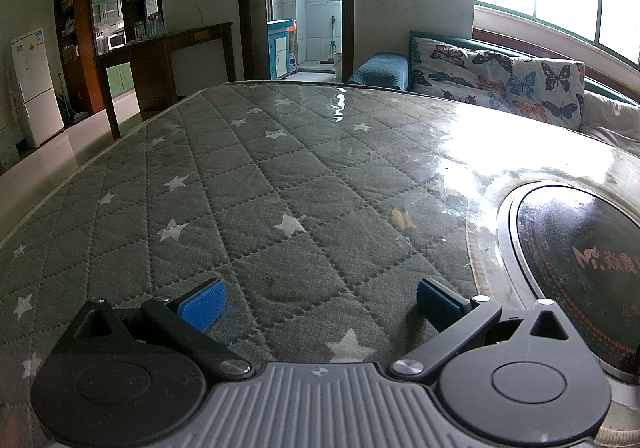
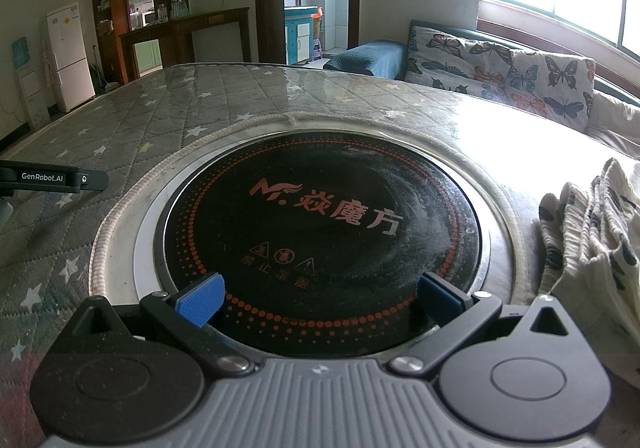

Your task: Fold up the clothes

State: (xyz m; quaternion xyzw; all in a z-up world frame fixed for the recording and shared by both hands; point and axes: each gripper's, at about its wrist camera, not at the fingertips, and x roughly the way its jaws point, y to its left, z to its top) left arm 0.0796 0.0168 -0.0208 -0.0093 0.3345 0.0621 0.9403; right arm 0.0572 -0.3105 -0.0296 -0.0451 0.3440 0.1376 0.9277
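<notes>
A cream garment with dark prints (image 2: 592,244) lies crumpled at the right edge of the table, seen only in the right wrist view. My right gripper (image 2: 320,298) is open and empty, low over the black round cooktop (image 2: 320,232), with the garment to its right. My left gripper (image 1: 320,300) is open and empty over the grey quilted star-pattern table cover (image 1: 280,188). Its black body shows at the left edge of the right wrist view (image 2: 52,180).
The cooktop is set into the table and shows at the right in the left wrist view (image 1: 580,248). A butterfly-print sofa (image 2: 504,72) stands behind the table under a bright window. A dark wooden desk (image 1: 160,48) and a white fridge (image 1: 34,84) stand at the far left.
</notes>
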